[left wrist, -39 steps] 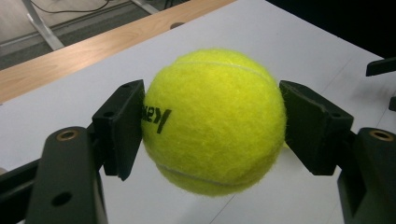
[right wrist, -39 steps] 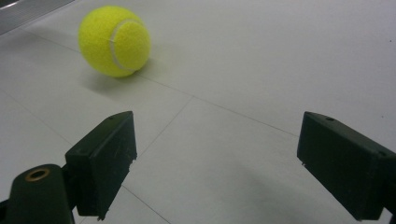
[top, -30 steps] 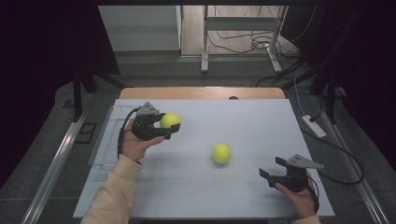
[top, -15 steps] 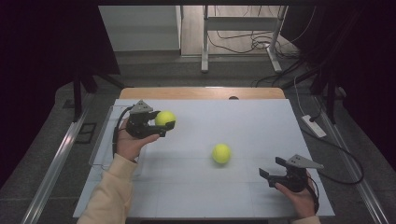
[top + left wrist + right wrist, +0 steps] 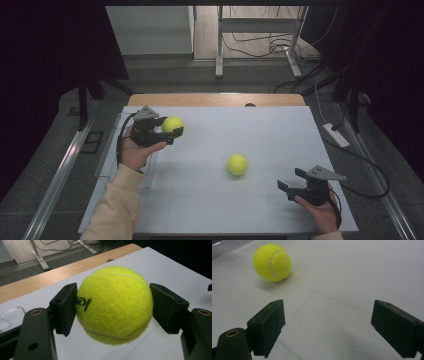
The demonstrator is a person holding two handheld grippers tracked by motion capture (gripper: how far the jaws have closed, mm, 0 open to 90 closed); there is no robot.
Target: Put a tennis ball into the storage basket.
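Pinching one fuzzy yellow tennis ball [image 5: 173, 124], your left gripper [image 5: 167, 131] sits at ten o'clock; your right gripper [image 5: 288, 181], jaws spread, rests at four o'clock from the second yellow tennis ball [image 5: 236, 164].

The held tennis ball [image 5: 114, 304] is bright yellow-green with pale seam lines and black lettering. The second ball [image 5: 236, 164], at about 4 o'clock from it, shows the same yellow-green with a whitish curved seam. The fingers [image 5: 64, 308] are matte black. The surface [image 5: 260, 135] is pale grey-white, edged in light wood at 12 o'clock.
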